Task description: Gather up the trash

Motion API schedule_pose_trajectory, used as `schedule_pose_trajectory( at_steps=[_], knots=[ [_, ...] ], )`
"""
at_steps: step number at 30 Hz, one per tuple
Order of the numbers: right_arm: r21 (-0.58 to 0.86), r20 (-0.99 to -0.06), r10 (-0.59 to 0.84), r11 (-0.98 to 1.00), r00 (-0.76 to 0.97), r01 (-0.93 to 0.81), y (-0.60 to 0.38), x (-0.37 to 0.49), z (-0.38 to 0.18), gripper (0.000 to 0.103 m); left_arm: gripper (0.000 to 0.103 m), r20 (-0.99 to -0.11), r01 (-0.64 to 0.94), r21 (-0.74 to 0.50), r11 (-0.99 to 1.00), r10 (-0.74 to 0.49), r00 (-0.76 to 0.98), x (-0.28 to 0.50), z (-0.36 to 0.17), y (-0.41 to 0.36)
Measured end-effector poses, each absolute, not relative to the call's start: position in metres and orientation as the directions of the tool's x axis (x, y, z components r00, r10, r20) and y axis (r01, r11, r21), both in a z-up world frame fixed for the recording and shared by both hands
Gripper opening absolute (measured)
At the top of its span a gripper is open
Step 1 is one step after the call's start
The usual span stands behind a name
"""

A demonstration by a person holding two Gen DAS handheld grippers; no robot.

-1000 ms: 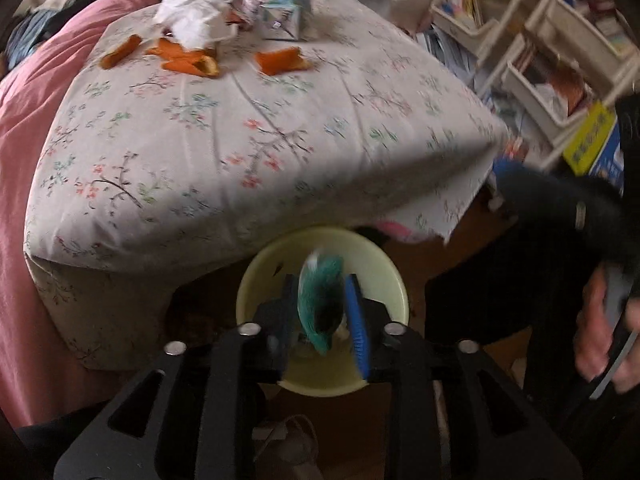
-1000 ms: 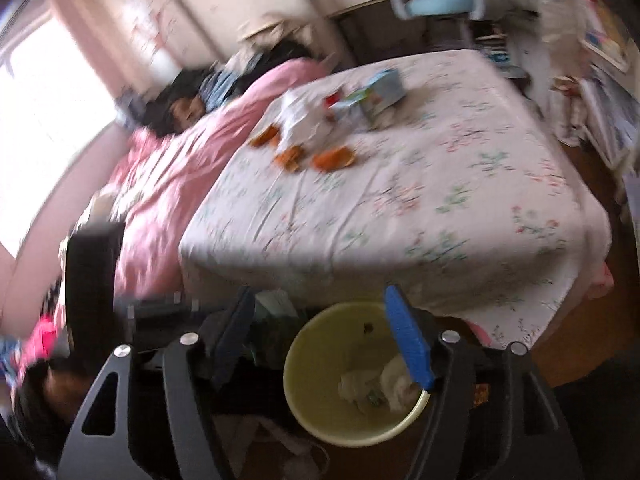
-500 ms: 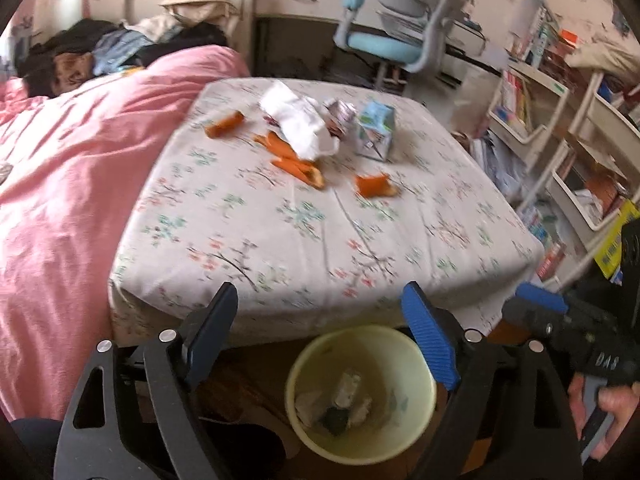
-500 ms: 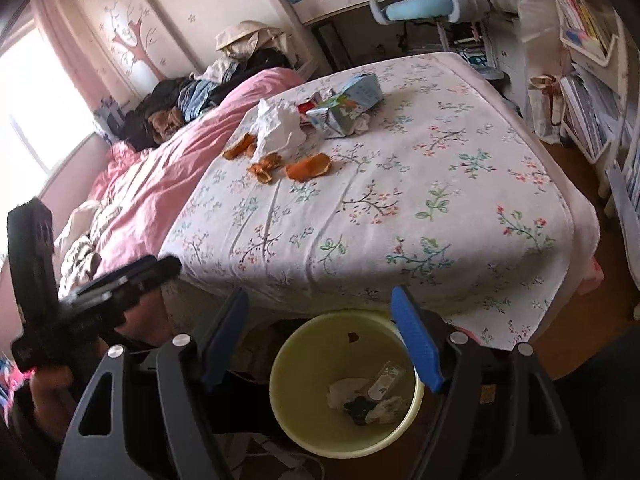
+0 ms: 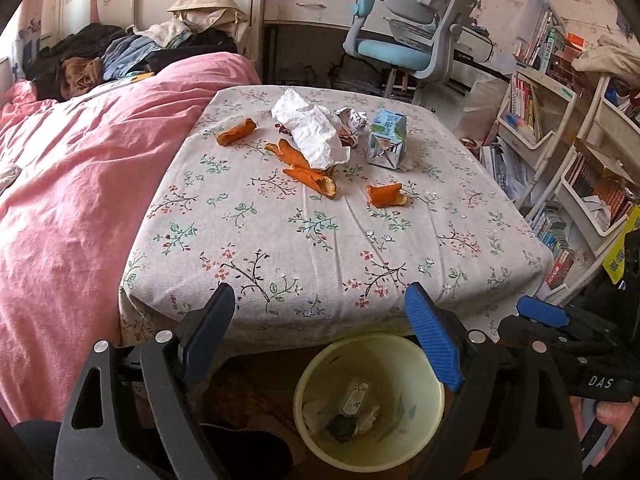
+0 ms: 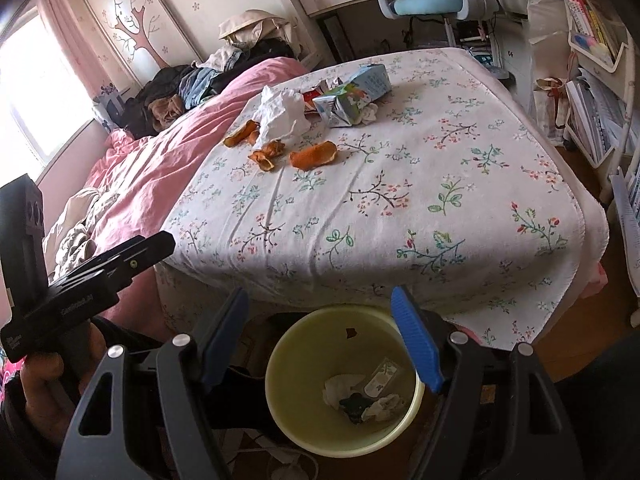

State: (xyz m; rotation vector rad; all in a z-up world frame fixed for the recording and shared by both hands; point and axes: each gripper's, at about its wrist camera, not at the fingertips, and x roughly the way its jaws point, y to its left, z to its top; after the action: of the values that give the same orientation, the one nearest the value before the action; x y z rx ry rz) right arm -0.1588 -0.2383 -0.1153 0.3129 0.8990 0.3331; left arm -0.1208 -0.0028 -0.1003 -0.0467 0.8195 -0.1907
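Trash on table: crumpled white tissue (image 5: 316, 132), curled orange peels (image 5: 312, 178), a dented blue carton (image 5: 386, 140) and a crushed wrapper (image 5: 352, 120), clustered at the far side of the table (image 5: 280, 248).
Bin: round, pale yellow, smooth plastic bin (image 5: 416, 364) on the floor just below the near table edge; holds white paper scraps, a small packet and a dark lump.
Table cover: matte floral cloth, creased, draped over the edges.
Left gripper (image 5: 320, 344): jaws wide apart, empty, above the bin.
Right gripper (image 6: 320, 340): jaws apart, empty, also above the bin.
Left view only: shelves of books at right; right gripper's blue pad.
Right view only: bright window; hand (image 6: 48, 392) gripping the left tool.
Beside table: rumpled pink duvet (image 5: 72, 200).
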Motion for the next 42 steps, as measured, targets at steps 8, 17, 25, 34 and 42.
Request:
schedule_pose_trajectory(
  at_steps=[8,17,25,34,42],
  knots=[
    [0.400,-0.705,0.408,0.904,0.580,-0.150,-0.238,-0.159,-0.115,0.071,0.084,-0.732,0.141,-0.110,0.984,-0.176,0.659,-0.118,-0.105,-0.003],
    [0.398,-0.707,0.406,0.905,0.579,-0.150,-0.238,-0.160,-0.116,0.071,0.084,-0.738,0.136,-0.106,0.985,-0.170,0.653,-0.115,-0.107,-0.003],
    [0.397,-0.709,0.406,0.906,0.577,-0.150,-0.237,-0.160,-0.117,0.071,0.084,-0.742,0.133,-0.102,0.986,-0.164,0.650,-0.113,-0.110,-0.003],
    [0.393,-0.712,0.403,0.907,0.575,-0.149,-0.235,-0.160,-0.118,0.071,0.084,-0.745,0.128,-0.101,0.987,-0.161,0.647,-0.111,-0.112,-0.003],
    [0.388,-0.712,0.398,0.910,0.579,-0.147,-0.233,-0.159,-0.118,0.071,0.084,-0.742,0.113,-0.116,0.987,-0.162,0.650,-0.110,-0.112,0.000]
  ],
)
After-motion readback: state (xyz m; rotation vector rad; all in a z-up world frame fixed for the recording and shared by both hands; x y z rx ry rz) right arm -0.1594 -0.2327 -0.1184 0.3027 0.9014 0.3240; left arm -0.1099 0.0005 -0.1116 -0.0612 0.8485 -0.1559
